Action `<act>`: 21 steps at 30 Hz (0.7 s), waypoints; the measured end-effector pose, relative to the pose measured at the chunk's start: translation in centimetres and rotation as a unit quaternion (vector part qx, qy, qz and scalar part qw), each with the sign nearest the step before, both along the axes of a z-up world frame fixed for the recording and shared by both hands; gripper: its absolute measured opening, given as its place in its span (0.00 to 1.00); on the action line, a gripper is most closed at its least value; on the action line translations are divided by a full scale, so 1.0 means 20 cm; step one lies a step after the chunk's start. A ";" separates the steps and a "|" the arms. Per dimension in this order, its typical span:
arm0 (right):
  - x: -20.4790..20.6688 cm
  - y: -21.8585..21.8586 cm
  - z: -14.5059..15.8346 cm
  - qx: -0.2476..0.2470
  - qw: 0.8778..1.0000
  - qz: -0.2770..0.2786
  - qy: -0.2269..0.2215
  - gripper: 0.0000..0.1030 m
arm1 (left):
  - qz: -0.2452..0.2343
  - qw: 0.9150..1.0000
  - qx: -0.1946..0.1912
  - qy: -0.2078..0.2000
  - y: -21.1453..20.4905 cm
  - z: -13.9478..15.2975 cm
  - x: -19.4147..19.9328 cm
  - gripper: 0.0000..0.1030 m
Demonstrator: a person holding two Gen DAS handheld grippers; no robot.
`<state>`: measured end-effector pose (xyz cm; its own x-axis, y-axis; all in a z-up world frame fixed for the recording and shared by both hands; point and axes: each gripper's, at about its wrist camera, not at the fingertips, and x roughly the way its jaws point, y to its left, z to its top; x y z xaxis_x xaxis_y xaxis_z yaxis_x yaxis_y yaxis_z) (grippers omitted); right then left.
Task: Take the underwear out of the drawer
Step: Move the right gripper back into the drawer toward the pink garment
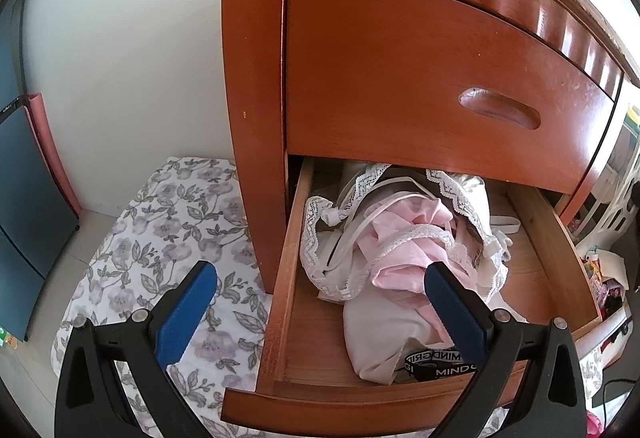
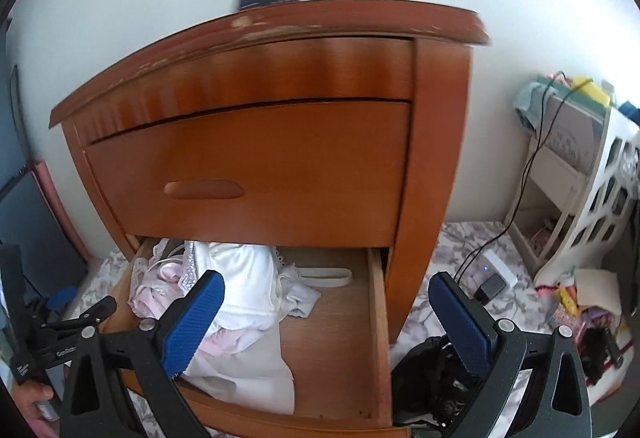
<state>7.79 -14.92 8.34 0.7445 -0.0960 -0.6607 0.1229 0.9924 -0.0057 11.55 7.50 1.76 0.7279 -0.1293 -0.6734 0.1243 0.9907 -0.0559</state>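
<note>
Left wrist view, from near to far: the left gripper (image 1: 320,288) has its blue fingers (image 1: 188,312) spread wide and empty, one over the flowered floor cloth (image 1: 160,238) at 9 o'clock, the other over the open bottom drawer (image 1: 288,270). Inside lies the underwear (image 1: 400,238), a loose heap of pink and white lace pieces, toward 1 o'clock. I judge the wide opening prepares a grasp on the heap. Right wrist view: the right gripper (image 2: 326,292) is also spread and empty, above the drawer's right side. Behind stands the closed upper drawer (image 2: 260,173).
</note>
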 end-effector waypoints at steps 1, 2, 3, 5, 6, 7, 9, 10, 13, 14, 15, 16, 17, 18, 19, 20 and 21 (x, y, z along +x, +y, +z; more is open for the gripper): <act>0.02 0.02 -0.01 0.012 1.000 0.019 0.013 1.00 | 0.001 1.000 -0.001 0.000 0.01 0.00 0.00 1.00; 0.04 0.03 -0.03 0.025 0.999 0.033 0.021 1.00 | 0.001 1.000 -0.002 0.000 0.01 0.00 0.00 1.00; 0.06 0.04 -0.04 0.040 0.998 0.048 0.028 1.00 | 0.002 1.000 -0.003 0.000 0.01 0.00 0.00 1.00; 0.09 0.08 -0.08 0.047 0.996 0.063 0.045 1.00 | 0.003 1.000 -0.005 0.000 0.02 0.00 0.01 1.00; 0.10 0.11 -0.10 0.045 0.995 0.070 0.054 1.00 | 0.004 1.000 -0.006 0.000 0.02 0.00 0.01 1.00; 0.12 0.13 -0.11 0.045 0.994 0.077 0.061 1.00 | 0.005 1.000 -0.007 0.000 0.03 0.00 0.01 1.00; 0.14 0.16 -0.15 0.056 0.991 0.098 0.077 1.00 | 0.008 1.000 -0.009 0.000 0.03 0.00 0.01 1.00; 0.16 0.17 -0.17 0.058 0.989 0.103 0.087 1.00 | 0.009 1.000 -0.010 0.000 0.04 -0.01 0.01 1.00; 0.18 0.21 -0.21 0.062 0.984 0.124 0.113 0.99 | 0.014 1.000 -0.012 0.002 0.05 -0.01 0.01 1.00; 0.19 0.22 -0.23 0.062 0.982 0.130 0.121 0.98 | 0.016 1.000 -0.013 0.003 0.06 -0.01 0.02 1.00; 0.20 0.22 -0.24 0.060 0.981 0.132 0.129 0.95 | 0.017 1.000 -0.014 0.003 0.06 -0.02 0.02 1.00; 0.21 0.23 -0.25 0.057 0.979 0.134 0.139 0.94 | 0.018 1.000 -0.015 0.004 0.07 -0.02 0.02 1.00; 0.22 0.24 -0.27 0.056 0.977 0.138 0.150 0.91 | 0.020 1.000 -0.016 0.004 0.07 -0.02 0.02 1.00; 0.24 0.25 -0.29 0.055 0.975 0.140 0.162 0.89 | 0.021 1.000 -0.016 0.005 0.08 -0.02 0.02 1.00; 0.25 0.26 -0.31 0.051 0.973 0.141 0.177 0.88 | 0.021 1.000 -0.016 0.005 0.08 -0.02 0.02 1.00; 0.26 0.27 -0.33 0.054 0.970 0.145 0.187 0.86 | 0.022 1.000 -0.017 0.005 0.08 -0.02 0.02 1.00; 0.27 0.27 -0.34 0.057 0.968 0.148 0.194 0.83 | 0.023 1.000 -0.018 0.005 0.08 -0.02 0.02 1.00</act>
